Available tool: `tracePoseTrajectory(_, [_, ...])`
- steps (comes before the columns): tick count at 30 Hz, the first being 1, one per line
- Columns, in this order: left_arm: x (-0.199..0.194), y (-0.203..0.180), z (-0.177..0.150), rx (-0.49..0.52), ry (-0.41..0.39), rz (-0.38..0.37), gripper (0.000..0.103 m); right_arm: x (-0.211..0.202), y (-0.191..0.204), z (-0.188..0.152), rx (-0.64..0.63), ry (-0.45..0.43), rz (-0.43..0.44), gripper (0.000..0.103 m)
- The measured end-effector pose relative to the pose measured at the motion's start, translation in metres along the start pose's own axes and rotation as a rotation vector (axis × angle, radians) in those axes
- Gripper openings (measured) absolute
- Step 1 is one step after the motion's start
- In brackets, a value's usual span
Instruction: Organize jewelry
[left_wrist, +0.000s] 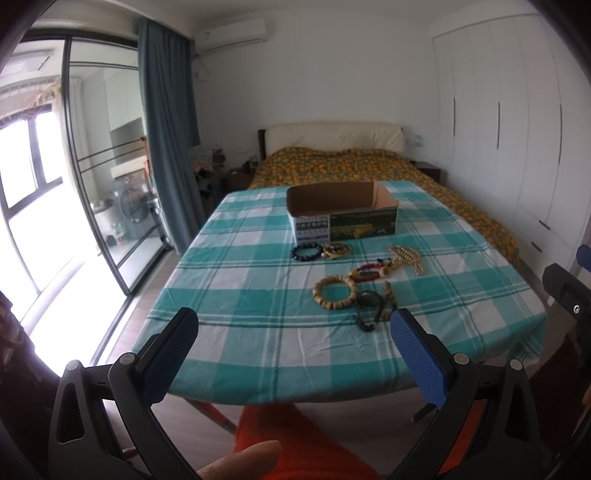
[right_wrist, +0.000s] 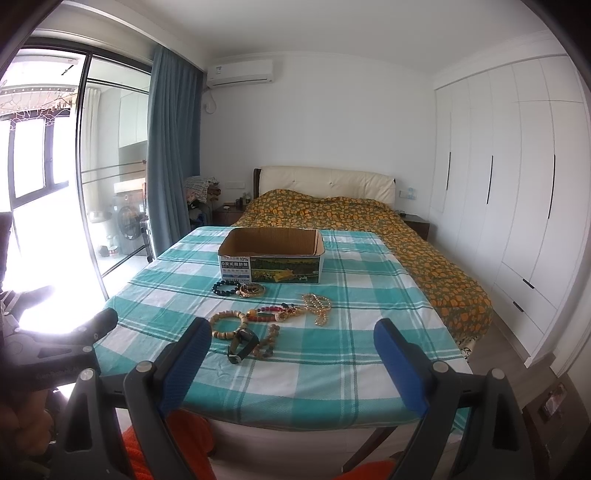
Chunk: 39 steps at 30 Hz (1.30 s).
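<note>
Jewelry lies in a loose cluster on the teal-and-white checked cloth (left_wrist: 258, 266) of the table, ahead of both claws and short of the cardboard box (left_wrist: 341, 212).

Left gripper (left_wrist: 293, 345) stands wide, nothing between its blue pads; right gripper (right_wrist: 291, 354) likewise spread wide and empty. Neither touches anything.

Seen from the left claw, just ahead of its right finger lies a dark watch (left_wrist: 367, 302), touching a light wooden bead bracelet (left_wrist: 334, 291). Beyond these are a red-and-green beaded strand (left_wrist: 365, 271) and, farther right, a pearl necklace (left_wrist: 406, 258). A black bead bracelet (left_wrist: 306, 252) and a gold piece (left_wrist: 336, 250) sit just beside the box's front wall.

The box is open at the top. Its front carries a printed landscape picture and a white panel with Chinese characters and "10%", legible from the right claw; the smaller lines are too blurred to read. An air conditioner (right_wrist: 240, 74) on the far wall bears a small label, unreadable.
</note>
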<state>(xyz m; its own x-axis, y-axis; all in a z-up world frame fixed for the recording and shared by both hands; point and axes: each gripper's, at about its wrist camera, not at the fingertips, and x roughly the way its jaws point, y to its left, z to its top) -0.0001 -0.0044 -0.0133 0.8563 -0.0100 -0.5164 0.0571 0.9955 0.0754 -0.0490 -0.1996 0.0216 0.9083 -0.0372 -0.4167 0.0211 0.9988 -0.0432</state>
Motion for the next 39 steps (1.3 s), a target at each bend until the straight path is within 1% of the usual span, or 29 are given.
tracePoseTrajectory(26, [0.0013,0.0038,0.0006,-0.003,0.018,0.006,0.103,0.0,-0.0001,0.0002,0.001,0.002,0.0,0.091])
tracePoseTrajectory(32, [-0.0004,0.0022,0.0023,0.005,0.007,-0.002,0.103,0.0,0.0,0.0002,0.001,0.002,0.0,0.091])
tracePoseTrajectory(39, [-0.0004,0.0041,0.0027,-0.006,0.01,-0.031,0.103,0.0001,-0.0002,0.0005,0.001,0.003,0.0,0.091])
